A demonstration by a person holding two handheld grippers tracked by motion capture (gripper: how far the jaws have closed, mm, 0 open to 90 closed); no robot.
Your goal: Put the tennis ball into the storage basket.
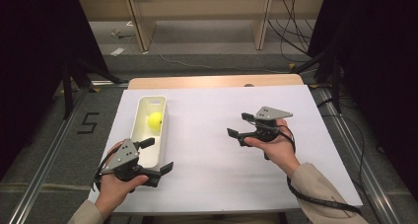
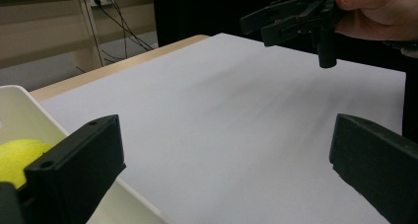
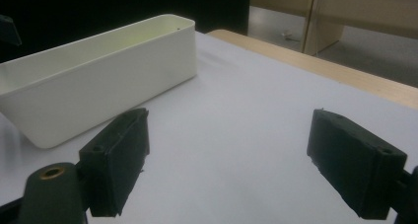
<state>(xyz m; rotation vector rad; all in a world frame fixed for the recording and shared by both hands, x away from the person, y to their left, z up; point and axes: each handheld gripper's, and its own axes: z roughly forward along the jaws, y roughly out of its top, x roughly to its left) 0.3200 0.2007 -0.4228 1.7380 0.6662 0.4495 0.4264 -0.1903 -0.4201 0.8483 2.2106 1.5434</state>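
Overhead, yellow ball (image 1: 155, 120) inside tray (image 1: 158, 157).

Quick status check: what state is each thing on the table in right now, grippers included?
Ball: lying inside the bin, near its far end, not held.
Bin: upright on the white sheet, open top, left gripper's jaws straddling its near end.
Left gripper: open, nothing clamped.
Right gripper: open, empty, held above the sheet, pointing toward the bin.
Sheet: flat, covering the table.
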